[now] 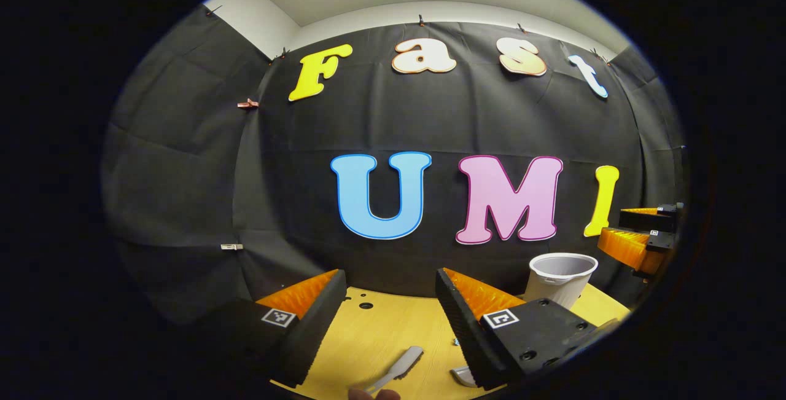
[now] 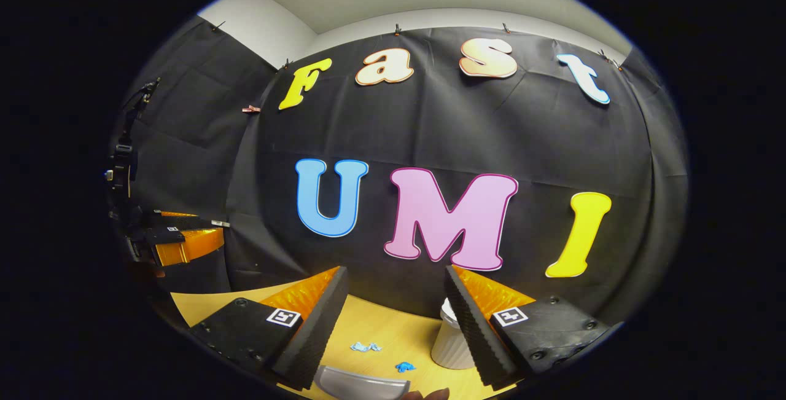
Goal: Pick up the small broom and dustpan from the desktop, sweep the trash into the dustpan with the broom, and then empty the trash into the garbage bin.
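Observation:
My left gripper is open above the yellow wooden desktop. Below its fingers lies a slim grey handle, seemingly the small broom's, with another grey piece beside it. My right gripper is also open. A grey curved dustpan edge lies low between its fingers. Blue scraps of trash lie on the desktop beyond it. The white ribbed garbage bin stands at the right, partly hidden behind a finger. Each view shows the other gripper at its edge, open.
The black cloth wall closes off the desktop just behind the bin. A fingertip of a person's hand shows at the bottom edge of each view. Small dark holes mark the desktop's far side.

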